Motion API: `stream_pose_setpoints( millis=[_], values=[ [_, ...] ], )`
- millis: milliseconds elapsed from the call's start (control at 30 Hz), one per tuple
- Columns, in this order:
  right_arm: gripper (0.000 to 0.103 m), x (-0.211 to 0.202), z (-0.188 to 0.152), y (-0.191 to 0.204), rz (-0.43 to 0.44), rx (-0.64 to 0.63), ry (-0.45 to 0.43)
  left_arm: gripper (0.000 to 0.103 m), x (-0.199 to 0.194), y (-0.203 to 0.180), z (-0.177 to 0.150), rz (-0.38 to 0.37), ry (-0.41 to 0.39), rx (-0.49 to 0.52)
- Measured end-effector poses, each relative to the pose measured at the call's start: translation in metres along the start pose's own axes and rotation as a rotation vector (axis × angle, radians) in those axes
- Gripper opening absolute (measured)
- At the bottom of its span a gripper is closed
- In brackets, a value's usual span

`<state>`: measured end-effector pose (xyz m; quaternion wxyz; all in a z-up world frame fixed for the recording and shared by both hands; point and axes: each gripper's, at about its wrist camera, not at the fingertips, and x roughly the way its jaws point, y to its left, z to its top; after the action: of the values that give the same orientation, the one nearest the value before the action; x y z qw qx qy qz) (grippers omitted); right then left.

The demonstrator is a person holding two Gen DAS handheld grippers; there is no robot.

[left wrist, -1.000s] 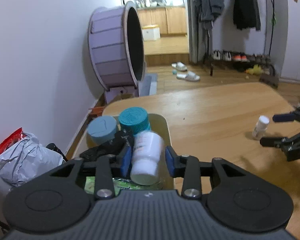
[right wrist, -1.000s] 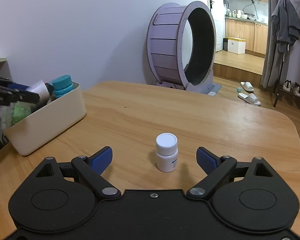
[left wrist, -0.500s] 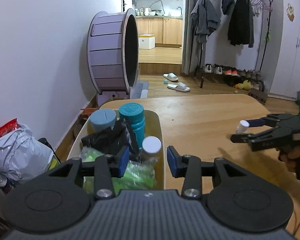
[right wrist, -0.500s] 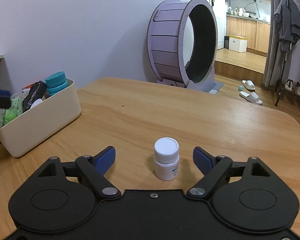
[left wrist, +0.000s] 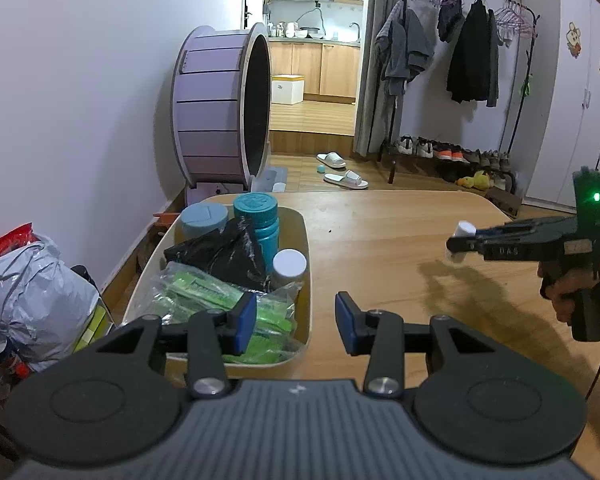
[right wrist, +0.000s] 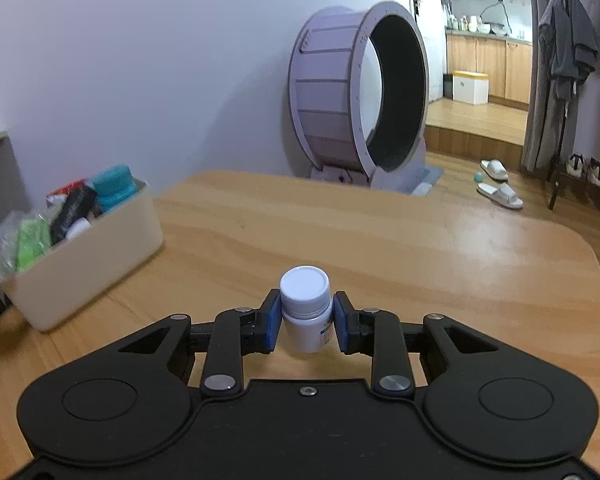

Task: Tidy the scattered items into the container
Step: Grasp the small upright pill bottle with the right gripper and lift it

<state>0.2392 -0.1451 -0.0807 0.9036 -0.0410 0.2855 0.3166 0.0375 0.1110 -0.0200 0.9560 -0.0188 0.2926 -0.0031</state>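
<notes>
**Small white bottle pinched, cream tub half full**

On the light wooden table (right wrist: 380,240) the right gripper (right wrist: 306,322) has just been closing, and its blue pads now press on both sides of a small white plastic bottle with a white screw cap (right wrist: 305,312) — the bottle stands upright between them, label facing the camera. From the left wrist view the same bottle (left wrist: 460,240) shows at the tip of the black gripper, clear of the tabletop with its shadow below, and a person's hand (left wrist: 572,284) grips the handle.

Off to the left of that bottle, well apart from it, sits the cream rectangular plastic container (right wrist: 88,260) near the table's left edge. Seen from above in the left wrist view, the container (left wrist: 304,264) holds a teal-capped bottle (left wrist: 256,208), a grey-blue round lid (left wrist: 203,216), a crumpled black plastic bag (left wrist: 220,256), a white-capped bottle (left wrist: 289,264) and clear packets of green items (left wrist: 220,300).

The left gripper (left wrist: 296,322) hangs over the container's near right corner, its jaws having just been opening a little; the blue pads stand apart with nothing between them.

Behind the table stands a large lilac wheel with a dark inner rim (right wrist: 360,92) against the white wall.
</notes>
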Motion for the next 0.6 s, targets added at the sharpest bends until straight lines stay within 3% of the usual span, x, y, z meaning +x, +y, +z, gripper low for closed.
stream_pose_setpoints(
  millis=[267,600],
  values=[
    [0.028,-0.003,0.035,0.051,0.123,-0.054,-0.068,0.048,-0.02,0.014,-0.005,0.013,-0.013,-0.032],
    [0.028,0.031,0.069,0.11,0.251,-0.11,-0.085,0.049,-0.036,0.034,-0.009,0.024,-0.029,-0.052]
  ],
)
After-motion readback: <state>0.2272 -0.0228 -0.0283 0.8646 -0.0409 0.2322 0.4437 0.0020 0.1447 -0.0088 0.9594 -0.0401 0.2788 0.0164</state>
